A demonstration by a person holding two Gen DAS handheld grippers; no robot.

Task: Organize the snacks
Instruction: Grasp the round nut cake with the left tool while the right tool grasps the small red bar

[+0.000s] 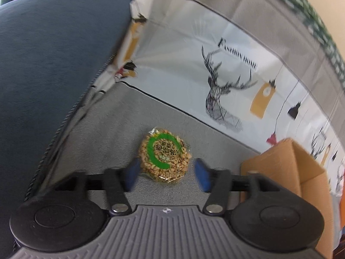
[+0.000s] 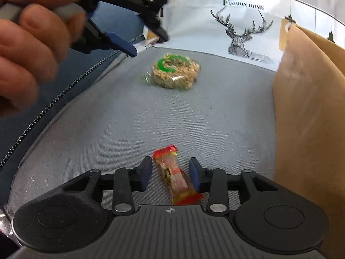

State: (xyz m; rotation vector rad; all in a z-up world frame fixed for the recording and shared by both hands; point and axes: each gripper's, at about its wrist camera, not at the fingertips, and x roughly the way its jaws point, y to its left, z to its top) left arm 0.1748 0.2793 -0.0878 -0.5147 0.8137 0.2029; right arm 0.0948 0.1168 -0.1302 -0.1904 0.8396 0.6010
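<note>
A round puffed-grain cake in clear wrap with a green ring label [image 1: 165,155] lies on the grey cushion [image 1: 107,125]. My left gripper [image 1: 167,173] is open just above it, its blue pads on either side of the cake's near edge. The cake also shows in the right wrist view [image 2: 175,71], with the left gripper [image 2: 138,43] and the hand that holds it at the upper left. My right gripper [image 2: 170,173] is open around a red and gold wrapped snack bar [image 2: 174,176] that lies on the cushion between the pads.
A brown cardboard box [image 1: 301,172] stands at the right, also in the right wrist view [image 2: 310,116]. A dark blue cushion with a zipper [image 1: 49,69] is at the left. A white deer-print fabric [image 1: 226,86] hangs behind.
</note>
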